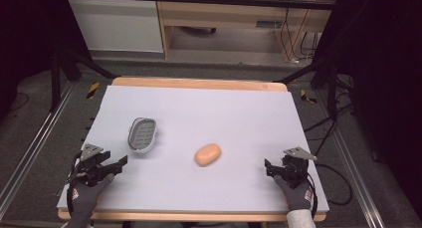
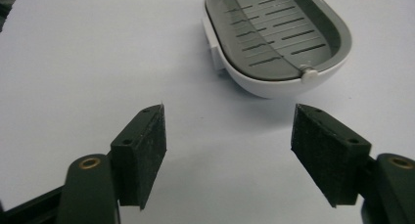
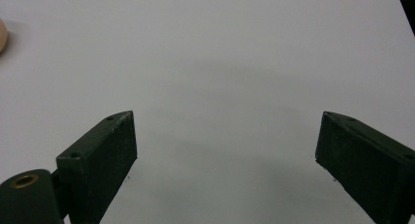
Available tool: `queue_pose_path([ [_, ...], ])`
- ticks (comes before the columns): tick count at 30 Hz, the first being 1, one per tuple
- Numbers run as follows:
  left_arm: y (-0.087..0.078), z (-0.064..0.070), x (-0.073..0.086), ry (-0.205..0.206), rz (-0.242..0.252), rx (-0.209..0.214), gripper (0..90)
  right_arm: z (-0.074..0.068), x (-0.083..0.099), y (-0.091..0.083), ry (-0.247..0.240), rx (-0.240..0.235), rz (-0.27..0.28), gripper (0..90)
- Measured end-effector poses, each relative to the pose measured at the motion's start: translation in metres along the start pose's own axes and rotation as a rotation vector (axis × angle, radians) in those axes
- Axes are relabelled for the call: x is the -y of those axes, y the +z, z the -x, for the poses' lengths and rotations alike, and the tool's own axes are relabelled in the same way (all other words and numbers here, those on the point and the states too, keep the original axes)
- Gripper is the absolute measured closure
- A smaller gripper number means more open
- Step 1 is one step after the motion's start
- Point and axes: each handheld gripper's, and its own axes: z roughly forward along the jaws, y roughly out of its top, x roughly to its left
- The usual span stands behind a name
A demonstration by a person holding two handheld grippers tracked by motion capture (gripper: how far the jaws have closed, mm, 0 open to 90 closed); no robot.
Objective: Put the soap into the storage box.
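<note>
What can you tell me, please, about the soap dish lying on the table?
The soap dish is an oval tray with a white outer shell and a grey slotted insert, both looking like plastic. A small white knob sits on its near rim in the left gripper view. It is empty and rests upright on the pale table cover, left of centre, lengthwise roughly away from the person. Nothing touches it; the open left tongs point towards it, short of it, and the orange soap lies apart to its right.

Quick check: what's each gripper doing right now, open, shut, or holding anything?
Left gripper: open, holding nothing; soap dish lies just ahead of it.
Right gripper: open, holding nothing, over bare table.
</note>
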Motion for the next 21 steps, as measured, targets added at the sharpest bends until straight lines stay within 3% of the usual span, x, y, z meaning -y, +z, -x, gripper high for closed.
queue_pose_path([
  [21, 0.001, 0.047, -0.008, 0.088, -0.007, 0.09, 36.9, -0.002, 0.003, 0.001, -0.002, -0.01, -0.02, 6.4],
])
